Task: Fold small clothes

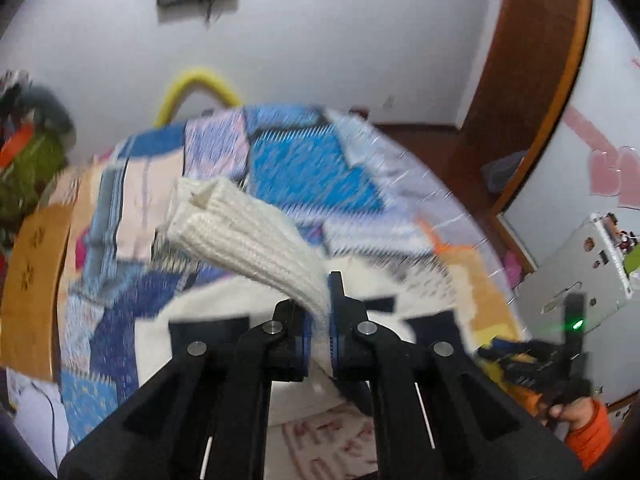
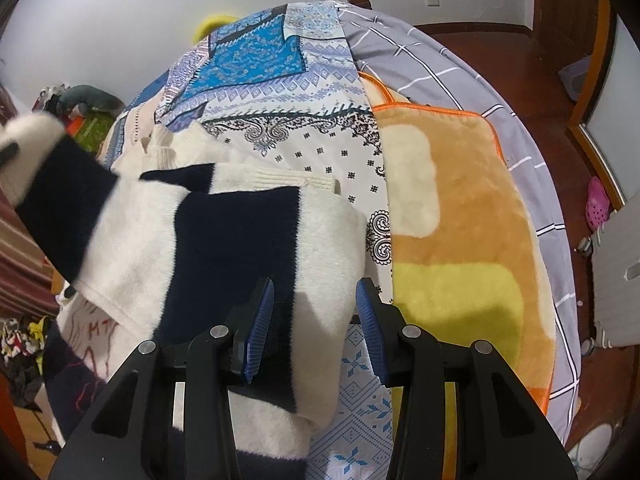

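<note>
Right now a fuzzy white sweater (image 2: 224, 248) with dark navy blocks lies spread on a bed covered by a blue patterned quilt (image 2: 256, 56); every place below is given relative to that sweater.

At its far left side, the left gripper (image 1: 318, 312) is clamped tight on the ribbed white cuff (image 1: 240, 236) of one sleeve. The sleeve hangs lifted in the air above the sweater's body, and the left wrist view is blurred by motion.

Over the sweater's near right edge, the right gripper (image 2: 316, 320) hovers with its jaws partly apart. White and navy fabric sits between the blue pads (image 2: 262, 312), but whether they press on it cannot be told; they appear to stand off it.

Just right of the sweater lies an orange and yellow plush blanket (image 2: 460, 208).

Risks, as a judgement: only a thin pinch of cuff is held, so a fast swing could pull it free. With nothing visibly pinning the body, a tugged sleeve could drag the sweater askew, bunching it and leaving a crooked fold. The sleeve could also drape over the right gripper.
</note>
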Available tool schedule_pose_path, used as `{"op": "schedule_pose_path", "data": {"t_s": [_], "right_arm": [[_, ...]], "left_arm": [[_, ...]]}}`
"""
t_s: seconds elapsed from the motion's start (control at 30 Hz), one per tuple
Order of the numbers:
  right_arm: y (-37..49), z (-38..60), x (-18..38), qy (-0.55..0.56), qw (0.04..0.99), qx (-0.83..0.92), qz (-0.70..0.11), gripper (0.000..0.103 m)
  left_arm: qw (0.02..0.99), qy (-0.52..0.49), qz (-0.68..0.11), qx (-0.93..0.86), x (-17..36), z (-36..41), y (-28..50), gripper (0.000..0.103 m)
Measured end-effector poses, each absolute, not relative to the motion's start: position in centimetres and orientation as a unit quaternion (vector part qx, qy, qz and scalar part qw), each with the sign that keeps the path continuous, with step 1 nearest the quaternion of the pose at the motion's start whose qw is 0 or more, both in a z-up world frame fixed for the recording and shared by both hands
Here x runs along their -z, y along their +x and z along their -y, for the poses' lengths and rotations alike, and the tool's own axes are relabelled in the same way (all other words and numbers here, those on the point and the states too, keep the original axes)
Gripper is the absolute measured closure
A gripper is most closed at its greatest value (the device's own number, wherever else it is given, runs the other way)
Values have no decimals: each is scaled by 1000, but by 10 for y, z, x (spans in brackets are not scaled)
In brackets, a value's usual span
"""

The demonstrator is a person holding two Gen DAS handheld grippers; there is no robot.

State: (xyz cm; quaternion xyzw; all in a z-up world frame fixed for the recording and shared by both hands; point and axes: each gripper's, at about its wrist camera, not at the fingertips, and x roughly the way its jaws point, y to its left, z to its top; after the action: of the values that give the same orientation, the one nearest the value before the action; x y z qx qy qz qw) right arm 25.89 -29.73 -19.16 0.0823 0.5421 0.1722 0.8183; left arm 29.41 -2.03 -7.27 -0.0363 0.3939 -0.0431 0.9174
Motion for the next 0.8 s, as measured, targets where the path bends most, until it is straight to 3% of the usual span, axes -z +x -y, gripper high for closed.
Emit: {"op": "schedule_pose_path", "data": {"t_s": [0.4,0.6,0.8], "right_arm": [[255,301,177,86,826,-182,-526,64],[253,297,175,85,825,-187,-527,64],[252,285,179,73,820,-194,-534,63]], "left_arm": [[953,-30,-297,56,-21,37,279,97],[958,-31,-282,45,-27,26,273,97],[949,-23,-315,20,3,3,273,97]]}}
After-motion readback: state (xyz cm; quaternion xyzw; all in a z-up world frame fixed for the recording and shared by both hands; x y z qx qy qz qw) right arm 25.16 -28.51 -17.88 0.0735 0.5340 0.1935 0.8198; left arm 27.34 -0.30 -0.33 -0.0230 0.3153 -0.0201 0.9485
